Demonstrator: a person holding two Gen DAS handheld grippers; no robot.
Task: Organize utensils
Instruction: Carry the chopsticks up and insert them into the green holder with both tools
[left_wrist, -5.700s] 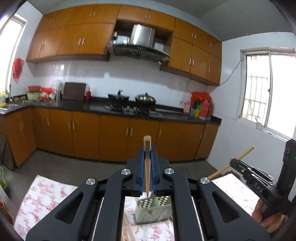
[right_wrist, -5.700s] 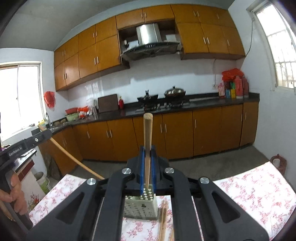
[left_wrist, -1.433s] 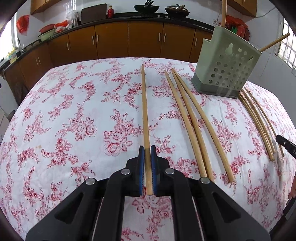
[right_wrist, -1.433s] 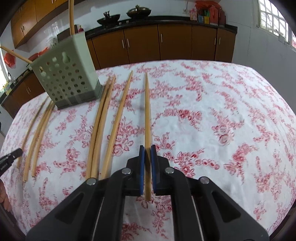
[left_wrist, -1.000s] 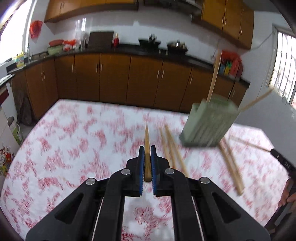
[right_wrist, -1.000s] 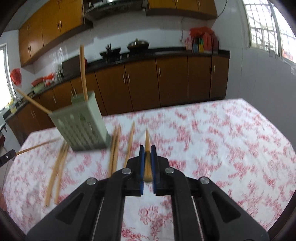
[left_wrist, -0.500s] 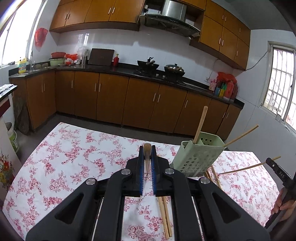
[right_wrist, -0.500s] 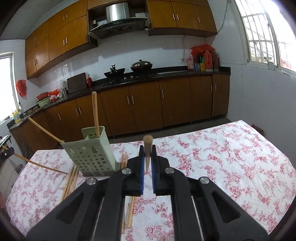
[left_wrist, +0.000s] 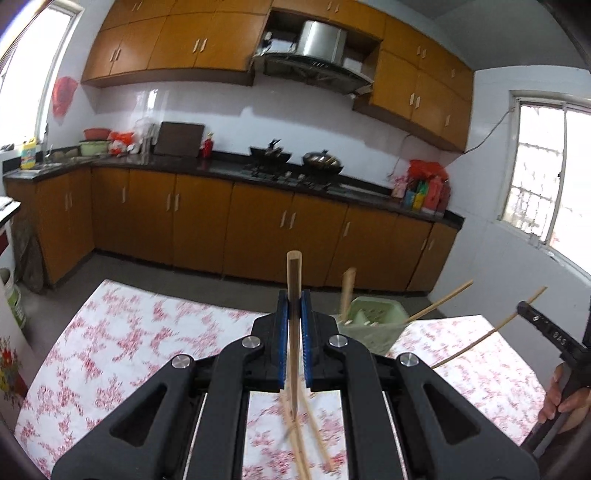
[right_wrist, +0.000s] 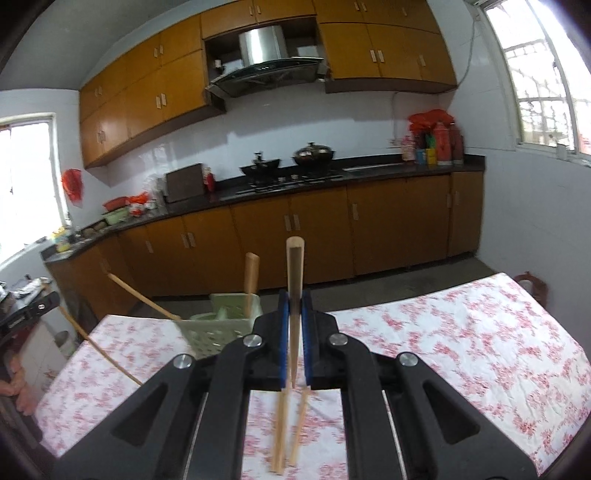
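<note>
My left gripper (left_wrist: 294, 314) is shut on a wooden chopstick (left_wrist: 294, 280) held upright above the floral table. The green perforated utensil holder (left_wrist: 373, 325) stands just ahead to the right with two chopsticks in it. My right gripper (right_wrist: 294, 314) is shut on another chopstick (right_wrist: 295, 269), also upright; the holder (right_wrist: 218, 328) is ahead to its left. Loose chopsticks (left_wrist: 306, 435) lie on the cloth below the left gripper and also below the right gripper (right_wrist: 282, 432). The right gripper with its chopstick (left_wrist: 487, 334) shows at the right edge of the left wrist view.
The table has a white cloth with red flowers (right_wrist: 461, 343). Behind it is bare floor, brown kitchen cabinets (left_wrist: 258, 229) and a black counter with a stove and pans (right_wrist: 291, 162). Windows are on both side walls.
Both grippers lifted their chopsticks off the cloth, tipped them upright and rose above the table. The holder now sits lower and closer in both views.
</note>
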